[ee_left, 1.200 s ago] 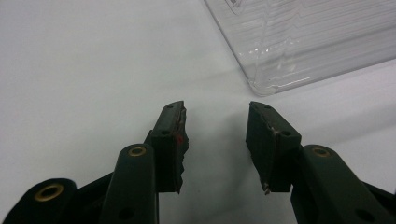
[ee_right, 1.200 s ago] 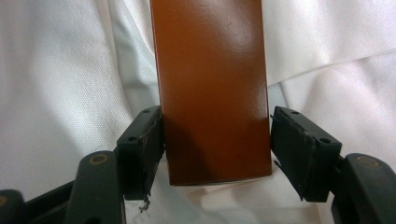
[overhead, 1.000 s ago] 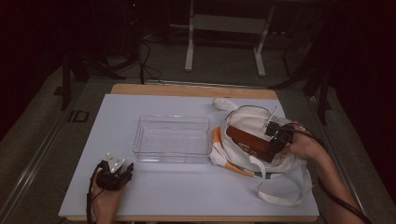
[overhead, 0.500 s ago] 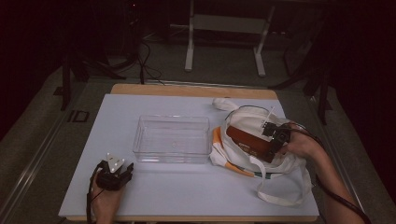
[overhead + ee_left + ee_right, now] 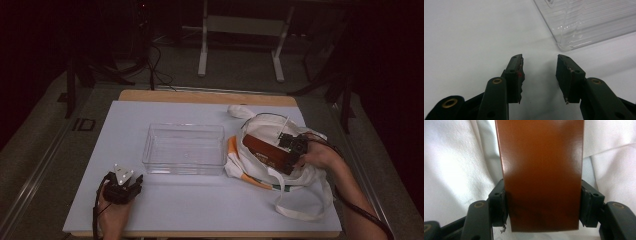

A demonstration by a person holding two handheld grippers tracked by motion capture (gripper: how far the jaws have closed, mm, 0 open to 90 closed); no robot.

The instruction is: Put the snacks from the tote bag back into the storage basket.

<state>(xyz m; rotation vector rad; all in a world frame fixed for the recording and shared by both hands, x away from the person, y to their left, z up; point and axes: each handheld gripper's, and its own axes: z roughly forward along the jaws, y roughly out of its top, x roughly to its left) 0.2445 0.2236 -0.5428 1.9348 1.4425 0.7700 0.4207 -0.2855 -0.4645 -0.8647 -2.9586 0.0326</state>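
You work in a dim room: a white-topped table point(image 5: 200, 210) with a wooden edge stands on grey floor point(image 5: 45, 165). Beyond it, a pale metal frame point(image 5: 240, 30) and dark cables point(image 5: 150, 65) sit in shadow.

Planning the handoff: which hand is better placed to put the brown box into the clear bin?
Right: its gripper already clamps the brown box over the white bag, beside the clear bin. The left gripper rests open.

One brown box point(image 5: 268, 153), one white tote bag point(image 5: 305, 177) beneath it at 3 o'clock, one clear plastic bin point(image 5: 184, 148) at centre, and two hand-held grippers, left hand-held gripper point(image 5: 131, 183) and right hand-held gripper point(image 5: 289, 156), on one counter point(image 5: 200, 215)
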